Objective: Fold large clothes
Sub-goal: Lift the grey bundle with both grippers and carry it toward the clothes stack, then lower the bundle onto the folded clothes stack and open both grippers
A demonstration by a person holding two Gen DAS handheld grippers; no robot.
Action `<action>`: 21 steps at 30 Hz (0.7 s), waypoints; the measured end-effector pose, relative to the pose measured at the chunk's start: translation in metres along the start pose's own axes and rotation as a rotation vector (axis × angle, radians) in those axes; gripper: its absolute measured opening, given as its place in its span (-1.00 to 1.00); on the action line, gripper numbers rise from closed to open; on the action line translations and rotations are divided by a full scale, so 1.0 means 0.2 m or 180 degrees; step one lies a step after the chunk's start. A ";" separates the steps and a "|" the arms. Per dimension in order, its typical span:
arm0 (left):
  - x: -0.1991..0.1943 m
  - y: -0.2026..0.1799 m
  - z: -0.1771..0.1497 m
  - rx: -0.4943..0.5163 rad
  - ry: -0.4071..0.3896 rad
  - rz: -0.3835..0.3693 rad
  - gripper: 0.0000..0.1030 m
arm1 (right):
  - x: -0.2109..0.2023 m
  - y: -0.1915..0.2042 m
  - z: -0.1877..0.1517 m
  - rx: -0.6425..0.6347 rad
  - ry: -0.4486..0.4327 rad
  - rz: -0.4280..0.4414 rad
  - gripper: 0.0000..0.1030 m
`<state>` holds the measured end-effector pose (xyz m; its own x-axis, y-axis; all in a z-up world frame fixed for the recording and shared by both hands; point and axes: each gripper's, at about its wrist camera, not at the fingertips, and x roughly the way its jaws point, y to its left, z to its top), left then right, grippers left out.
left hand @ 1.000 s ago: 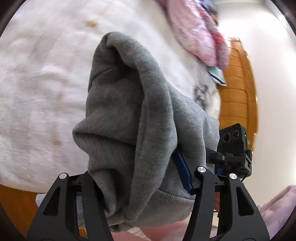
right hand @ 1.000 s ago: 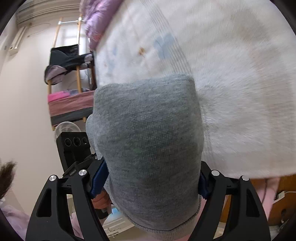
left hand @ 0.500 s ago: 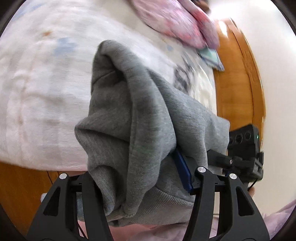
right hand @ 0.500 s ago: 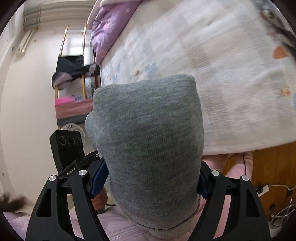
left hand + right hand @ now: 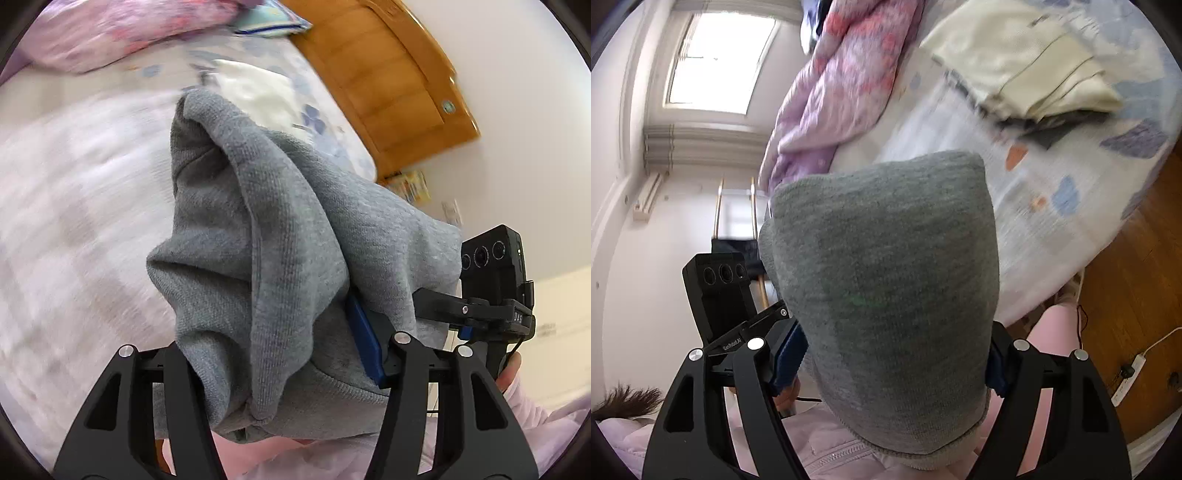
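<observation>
Left tongs (image 5: 273, 354) and right tongs (image 5: 886, 354) both clamp the bulky folded grey knit sweatshirt (image 5: 280, 236), carried above the patterned bed (image 5: 74, 206). Risk: layers slip, unfolding toward 6 o'clock.

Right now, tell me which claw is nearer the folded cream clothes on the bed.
Right, probably. The right claw has the folded cream clothes ahead to its right; the left claw sits farther left.
</observation>
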<state>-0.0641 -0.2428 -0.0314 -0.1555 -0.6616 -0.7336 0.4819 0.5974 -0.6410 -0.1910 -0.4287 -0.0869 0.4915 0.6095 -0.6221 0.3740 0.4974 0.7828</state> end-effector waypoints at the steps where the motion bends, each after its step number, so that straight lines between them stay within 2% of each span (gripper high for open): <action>1: 0.02 -0.04 0.04 0.0092 -0.0005 0.0005 0.09 | -0.05 -0.03 0.02 0.0033 -0.0059 0.0043 0.44; 4: 0.11 -0.14 0.17 0.0254 0.0000 0.0036 0.09 | -0.17 -0.10 0.14 0.0113 -0.0151 0.0107 0.44; 8: 0.27 -0.22 0.35 0.0252 -0.0084 0.0112 0.09 | -0.30 -0.16 0.42 0.0028 -0.0159 0.0072 0.44; 12: 0.47 -0.27 0.62 0.0012 -0.0201 0.0114 0.09 | -0.40 -0.21 0.81 -0.0219 0.0035 0.0024 0.44; 16: 0.65 -0.34 0.91 -0.0346 -0.0324 0.0294 0.09 | -0.44 -0.19 1.25 -0.0517 0.0243 -0.0172 0.44; 21: 0.74 -0.33 1.27 -0.0752 -0.0434 0.0490 0.09 | -0.39 -0.17 1.68 -0.0757 0.0562 -0.0146 0.44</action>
<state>0.0999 -0.4944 -0.0398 0.0284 -0.6003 -0.7992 0.2746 0.7735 -0.5712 0.0230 -0.7009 -0.0594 0.3262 0.6706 -0.6662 0.1876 0.6449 0.7409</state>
